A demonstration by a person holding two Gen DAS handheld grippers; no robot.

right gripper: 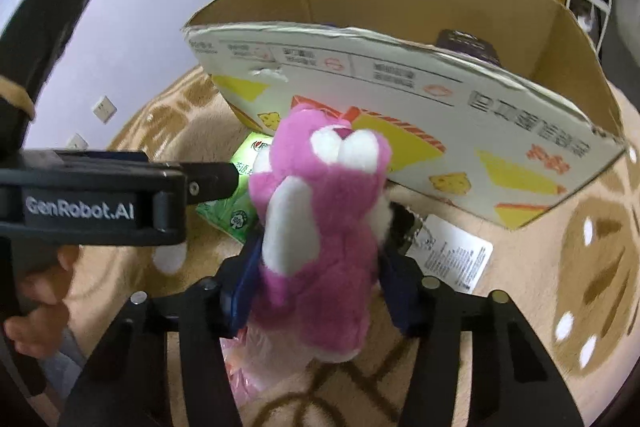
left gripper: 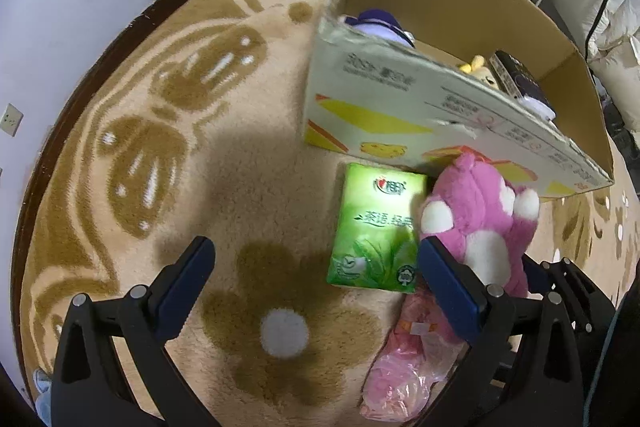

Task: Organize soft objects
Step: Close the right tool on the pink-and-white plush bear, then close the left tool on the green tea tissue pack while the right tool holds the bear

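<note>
The right gripper (right gripper: 320,267) is clamped on the pink plush toy (right gripper: 320,211), its long axis running out beyond the fingertips toward the cardboard box (right gripper: 400,95) just ahead; the left gripper (left gripper: 316,267) gapes wide, holding nothing

Even, soft indoor light in both views, no glare. Broad soft shadow on the carpet (left gripper: 248,163) before the cardboard box (left gripper: 400,99). Strong fisheye bending and black corners. Slight motion blur on the pink plush toy (right gripper: 320,227).
</note>
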